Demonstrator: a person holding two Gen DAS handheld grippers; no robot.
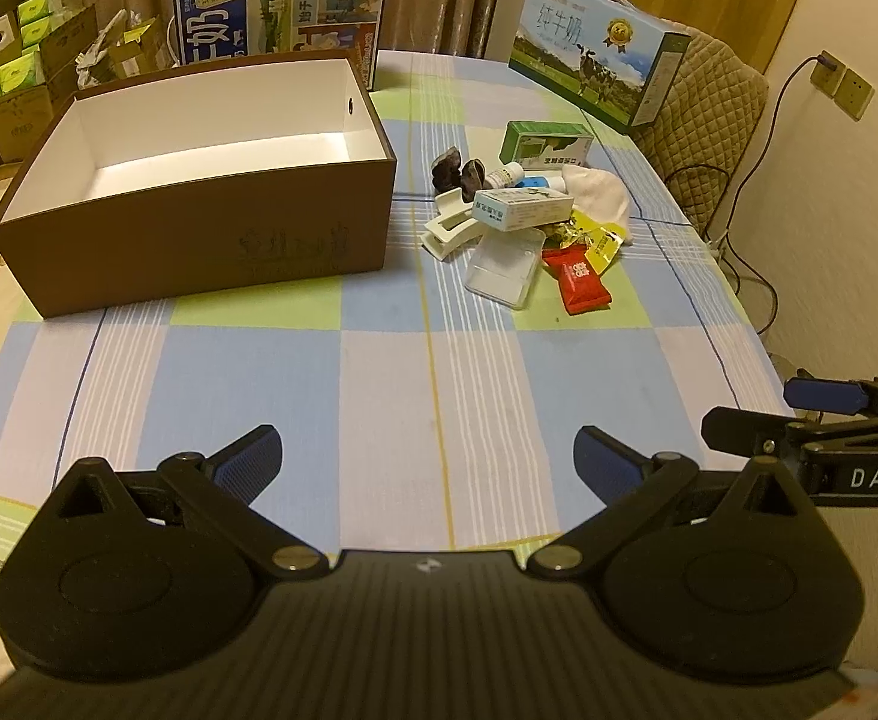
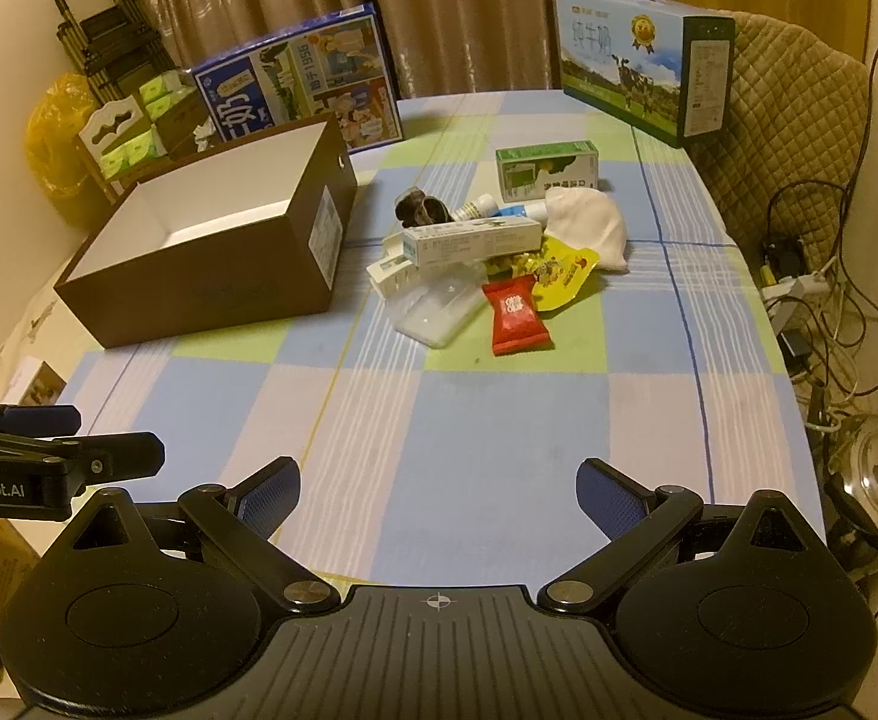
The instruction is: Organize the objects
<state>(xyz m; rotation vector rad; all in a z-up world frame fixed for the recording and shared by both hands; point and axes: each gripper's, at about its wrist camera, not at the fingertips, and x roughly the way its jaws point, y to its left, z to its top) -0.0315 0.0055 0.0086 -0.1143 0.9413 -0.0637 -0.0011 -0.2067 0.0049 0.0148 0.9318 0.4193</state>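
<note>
Two big milk cartons stand at the back of the checked table, and nothing lies between the grippers and the little pile of packets and boxes in the middle. The brown box beside the pile is white inside with nothing in it. The left gripper and right gripper hover low over the near edge, jaws wide apart, holding nothing.

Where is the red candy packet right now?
The red candy packet lies on the checked tablecloth at the near edge of the pile, right of the brown box, touching the yellow packet and beside the clear plastic case.
</note>
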